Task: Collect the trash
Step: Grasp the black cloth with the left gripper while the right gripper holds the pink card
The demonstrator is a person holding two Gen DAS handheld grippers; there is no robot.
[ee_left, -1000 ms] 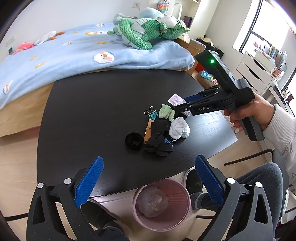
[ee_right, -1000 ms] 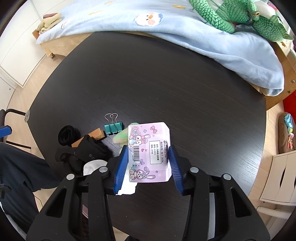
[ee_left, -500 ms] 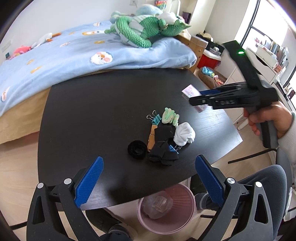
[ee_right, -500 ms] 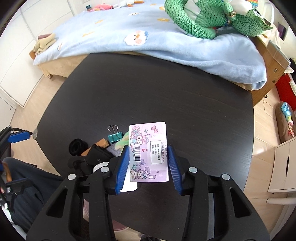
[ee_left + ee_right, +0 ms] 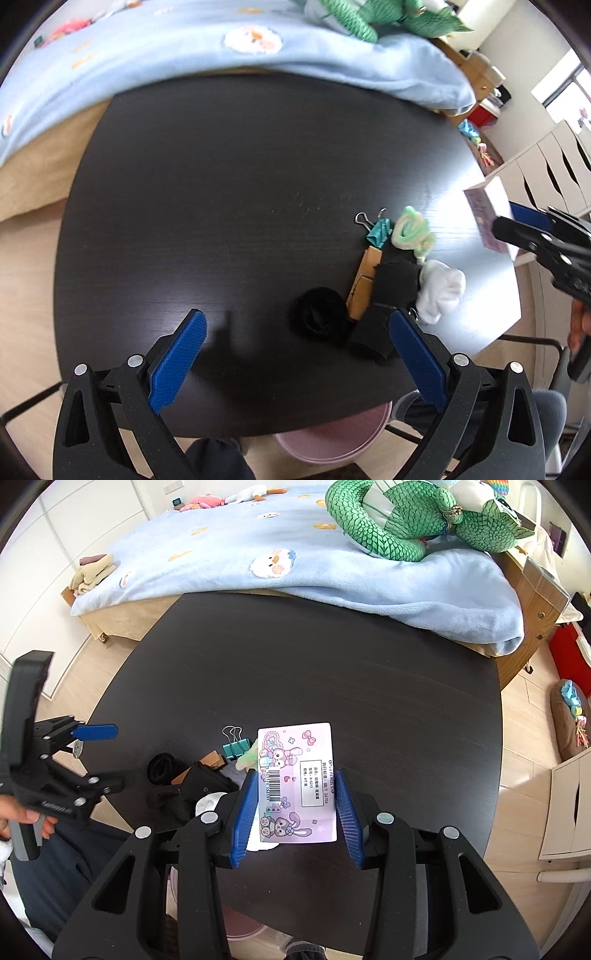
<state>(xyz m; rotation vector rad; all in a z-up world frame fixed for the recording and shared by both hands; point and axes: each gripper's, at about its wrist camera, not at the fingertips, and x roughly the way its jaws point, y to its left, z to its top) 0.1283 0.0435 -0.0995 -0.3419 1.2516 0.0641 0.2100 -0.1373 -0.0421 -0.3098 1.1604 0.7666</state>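
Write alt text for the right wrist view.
The right gripper clamps a pink cartoon-bunny card with a barcode above a round black table. Behind it lie a teal binder clip, black items and a white wad; the left gripper hangs open at left.

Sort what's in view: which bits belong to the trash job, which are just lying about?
Job:
- pink packet, clamped in right gripper
- white wad on table
- pink bin under the table edge
- left gripper, open, empty

Likely lying about (a judgement):
- teal clip
- green squiggle
- black ring
- black pouch
- wooden clip
- green plush on bed
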